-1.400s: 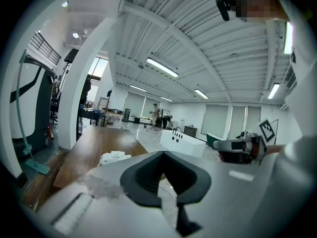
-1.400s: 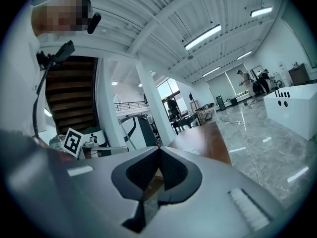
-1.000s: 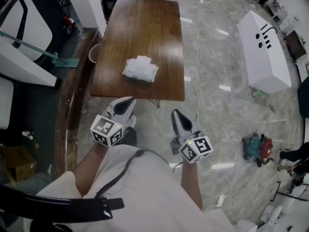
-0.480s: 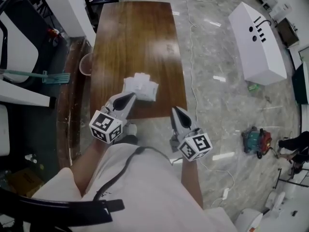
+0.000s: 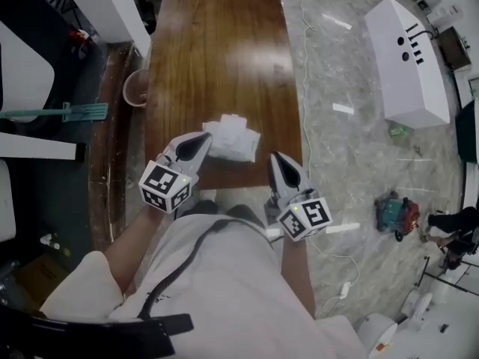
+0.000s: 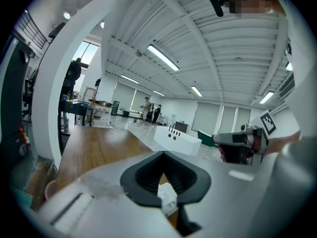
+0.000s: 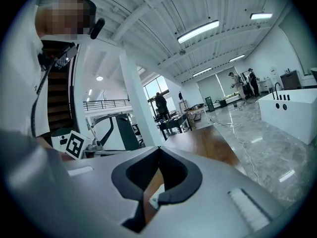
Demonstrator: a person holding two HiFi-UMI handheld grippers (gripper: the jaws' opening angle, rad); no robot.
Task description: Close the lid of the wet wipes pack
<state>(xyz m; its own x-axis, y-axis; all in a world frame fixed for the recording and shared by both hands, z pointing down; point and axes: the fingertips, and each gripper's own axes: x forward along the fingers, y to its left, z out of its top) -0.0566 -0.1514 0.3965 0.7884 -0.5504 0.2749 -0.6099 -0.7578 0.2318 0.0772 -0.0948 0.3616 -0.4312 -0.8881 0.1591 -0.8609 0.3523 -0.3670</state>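
Observation:
The white wet wipes pack (image 5: 233, 137) lies near the close end of the brown wooden table (image 5: 217, 43). I cannot make out how its lid stands. My left gripper (image 5: 203, 137) is shut, its tip just at the pack's left edge, and whether it touches I cannot tell. My right gripper (image 5: 274, 156) is shut and empty, a little right of the pack and nearer to me, over the table's near right corner. In the left gripper view the pack (image 6: 167, 198) shows through the gap behind the closed jaws. The right gripper view shows only a sliver of the pack (image 7: 155, 199).
A brown pot (image 5: 137, 88) stands on the floor by the table's left edge, next to a teal broom (image 5: 75, 112). To the right, a long white box (image 5: 408, 54), a white cable (image 5: 307, 66) and a red-and-green tool (image 5: 394, 215) lie on the marble floor.
Both grippers have moved forward from short of the table to its near end. The left tip has come up beside the pack. Both jaws stayed shut.

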